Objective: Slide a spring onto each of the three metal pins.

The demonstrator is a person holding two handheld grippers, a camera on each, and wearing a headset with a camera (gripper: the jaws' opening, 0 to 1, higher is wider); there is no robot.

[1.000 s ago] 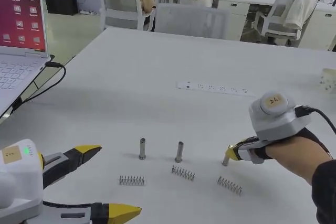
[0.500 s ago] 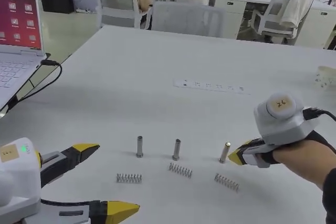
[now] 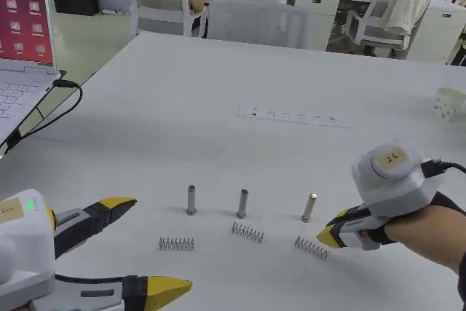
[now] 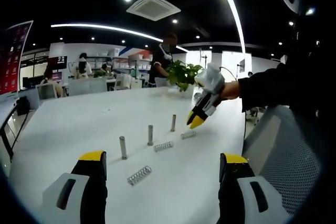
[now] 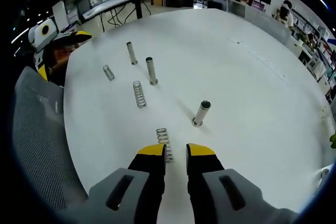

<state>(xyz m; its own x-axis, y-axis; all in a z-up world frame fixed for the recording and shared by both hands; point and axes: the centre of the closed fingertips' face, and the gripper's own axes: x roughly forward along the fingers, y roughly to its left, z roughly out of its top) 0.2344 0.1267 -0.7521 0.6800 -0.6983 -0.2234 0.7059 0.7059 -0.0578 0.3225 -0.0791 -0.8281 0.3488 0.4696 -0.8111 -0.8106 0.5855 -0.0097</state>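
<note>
Three pins (image 3: 242, 203) stand bare on the bench (image 3: 218, 107), with the springs (image 3: 247, 233) lying before them. Right gripper (image 5: 176, 153): fingers slightly apart, empty, tips at the right spring (image 5: 164, 141). Left gripper (image 4: 163, 157): fingers wide apart. The spring is probably light, squashy and prone to rolling; pinch gently mid-coil.

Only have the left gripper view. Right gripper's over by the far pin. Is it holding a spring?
Observer: No. In the right gripper view the right gripper has its jaws slightly apart with nothing between them; the spring lies on the table just at its tips.
Operator: Anything beyond it on that side to watch for?
Observer: The head view shows a cup near the table's right edge, well away from the pins.
</note>
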